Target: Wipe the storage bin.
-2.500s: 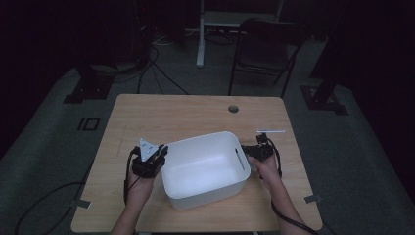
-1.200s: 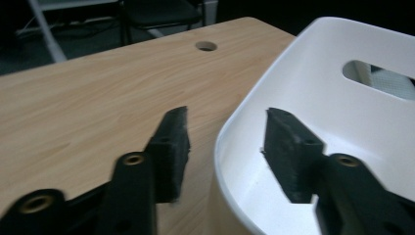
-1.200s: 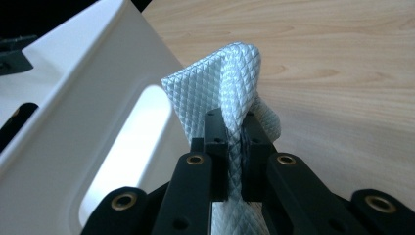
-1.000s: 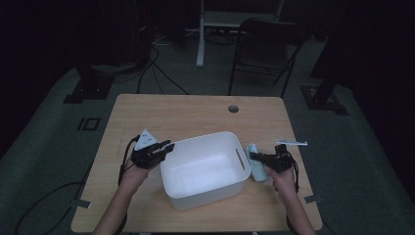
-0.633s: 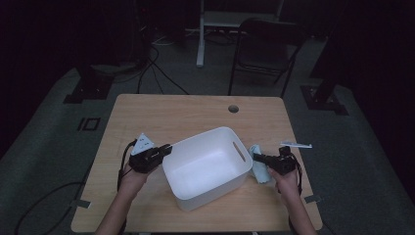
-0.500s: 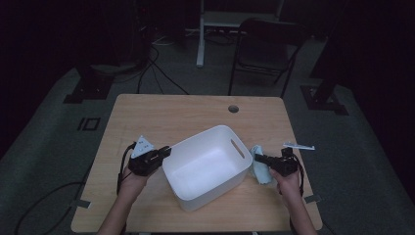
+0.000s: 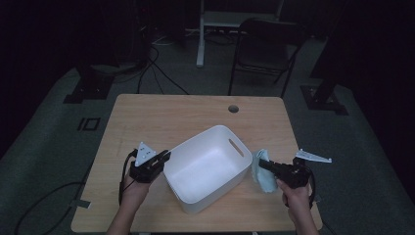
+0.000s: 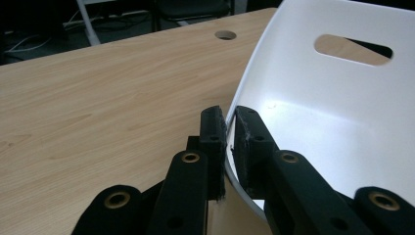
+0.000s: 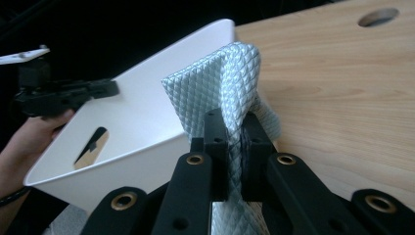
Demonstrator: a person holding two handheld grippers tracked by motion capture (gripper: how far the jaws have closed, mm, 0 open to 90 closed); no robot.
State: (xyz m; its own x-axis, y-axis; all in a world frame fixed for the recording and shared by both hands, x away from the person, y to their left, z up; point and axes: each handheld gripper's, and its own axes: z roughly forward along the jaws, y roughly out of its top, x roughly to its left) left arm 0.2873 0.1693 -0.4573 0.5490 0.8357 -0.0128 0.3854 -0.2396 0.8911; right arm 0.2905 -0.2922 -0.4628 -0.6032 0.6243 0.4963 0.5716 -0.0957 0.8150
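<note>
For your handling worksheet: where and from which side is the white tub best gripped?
Grip the white tub by its thin upright rim, coming from outside with one jaw either side of the wall, as the left gripper does. The wall is slim enough to pinch; the slotted handle looks like another option.

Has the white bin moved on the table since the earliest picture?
Yes. The white bin has turned: its handle-slot end now points toward the table's far right corner, nearer the cable hole. The left gripper clamps its rim.

The white bin (image 7: pixel 205 169) blocks mid-table (image 7: pixel 147 117); bare wood lies open behind it.
</note>
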